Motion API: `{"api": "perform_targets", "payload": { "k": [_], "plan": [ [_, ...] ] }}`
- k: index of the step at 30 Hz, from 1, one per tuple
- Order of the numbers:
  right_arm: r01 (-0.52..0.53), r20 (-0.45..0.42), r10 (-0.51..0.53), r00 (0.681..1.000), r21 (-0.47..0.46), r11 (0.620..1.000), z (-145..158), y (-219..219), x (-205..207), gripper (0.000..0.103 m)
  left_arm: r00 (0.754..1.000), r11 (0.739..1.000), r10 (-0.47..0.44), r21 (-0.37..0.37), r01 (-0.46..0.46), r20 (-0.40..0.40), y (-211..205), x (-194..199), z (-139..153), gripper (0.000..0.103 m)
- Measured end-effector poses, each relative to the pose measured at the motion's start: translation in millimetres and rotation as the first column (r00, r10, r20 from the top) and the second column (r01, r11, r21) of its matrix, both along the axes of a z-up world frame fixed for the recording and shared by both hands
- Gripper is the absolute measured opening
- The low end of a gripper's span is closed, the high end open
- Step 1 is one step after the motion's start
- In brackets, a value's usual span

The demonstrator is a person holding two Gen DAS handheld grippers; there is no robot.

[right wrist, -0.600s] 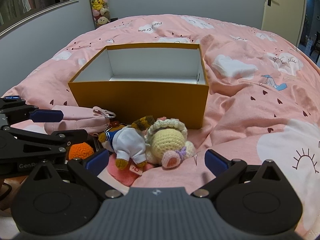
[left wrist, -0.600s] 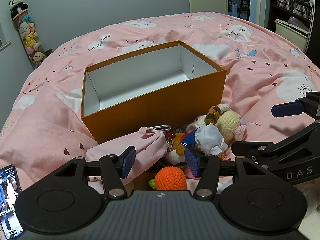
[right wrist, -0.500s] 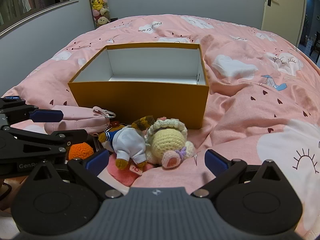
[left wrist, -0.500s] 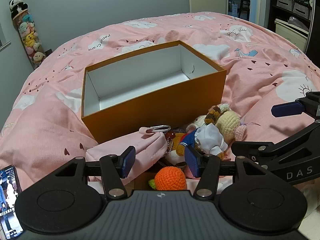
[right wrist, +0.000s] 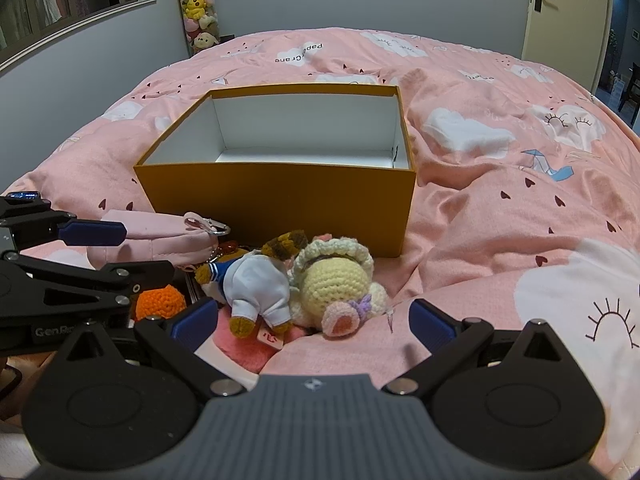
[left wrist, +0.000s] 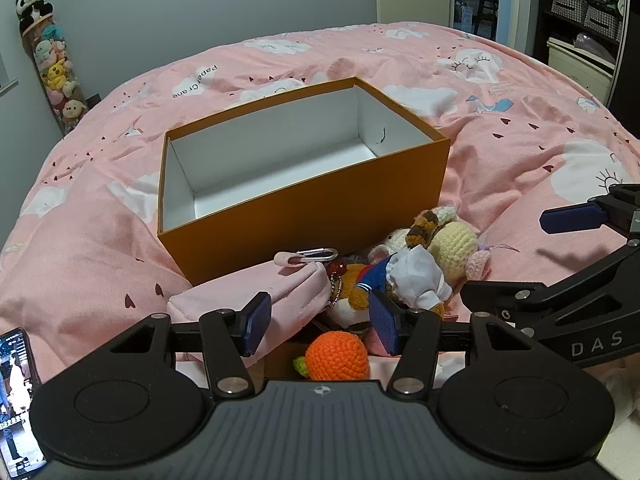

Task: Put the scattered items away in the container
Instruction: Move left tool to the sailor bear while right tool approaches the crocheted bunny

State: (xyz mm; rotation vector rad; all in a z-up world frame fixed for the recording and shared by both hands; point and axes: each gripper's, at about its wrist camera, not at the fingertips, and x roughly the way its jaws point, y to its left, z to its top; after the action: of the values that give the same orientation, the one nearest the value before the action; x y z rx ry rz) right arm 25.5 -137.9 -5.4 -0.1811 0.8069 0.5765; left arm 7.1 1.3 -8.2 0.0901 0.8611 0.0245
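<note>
An orange cardboard box (left wrist: 312, 216) (right wrist: 280, 200) with a white inside stands open on the pink bed. In front of it lie a pink pouch (left wrist: 256, 296) (right wrist: 160, 240) with a metal clip, a sailor-dressed plush (left wrist: 400, 280) (right wrist: 256, 292), a cream crochet doll (left wrist: 452, 244) (right wrist: 332, 280) and an orange crochet fruit (left wrist: 338, 356) (right wrist: 160, 304). My left gripper (left wrist: 320, 324) hangs open just above the pouch's near end and the fruit, gripping nothing. My right gripper (right wrist: 314, 322) stands wide open just in front of the plush and the doll, touching neither.
The pink duvet (right wrist: 500, 200) is rumpled around the box. A phone (left wrist: 16, 400) with a lit screen lies at the left edge. A hanging column of plush toys (right wrist: 198, 4) is at the far wall. A door (right wrist: 568, 8) and shelves (left wrist: 580, 20) stand beyond the bed.
</note>
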Motion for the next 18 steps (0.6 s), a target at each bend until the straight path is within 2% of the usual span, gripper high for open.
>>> {"api": "perform_targets", "payload": {
  "k": [3, 8, 13, 16, 18],
  "plan": [
    [0.009, -0.001, -0.009, 1.0, 0.006, 1.0, 0, -4, 3, 0.099, 1.0, 1.0, -0.007, -0.015, 0.007, -0.006, 2, 1, 0, 0.058],
    [0.05, -0.011, -0.05, 0.999, 0.01, 0.999, 2, -14, 15, 0.081, 0.999, 0.997, -0.048, -0.055, 0.047, -0.003, 0, 5, 4, 0.045],
    [0.055, -0.054, -0.053, 0.997, 0.023, 0.998, -2, -20, 26, 0.071, 0.993, 0.983, -0.106, -0.158, 0.097, -0.046, -3, 17, -1, 0.045],
    [0.034, -0.062, -0.033, 0.998, 0.014, 0.999, -5, -18, 31, 0.067, 0.992, 0.968, -0.094, -0.242, 0.07, -0.089, 1, 27, -7, 0.045],
    [0.018, -0.067, -0.018, 0.998, 0.004, 1.0, -7, -16, 35, 0.065, 0.992, 0.962, -0.083, -0.266, 0.055, -0.097, 1, 33, -8, 0.046]
  ]
}}
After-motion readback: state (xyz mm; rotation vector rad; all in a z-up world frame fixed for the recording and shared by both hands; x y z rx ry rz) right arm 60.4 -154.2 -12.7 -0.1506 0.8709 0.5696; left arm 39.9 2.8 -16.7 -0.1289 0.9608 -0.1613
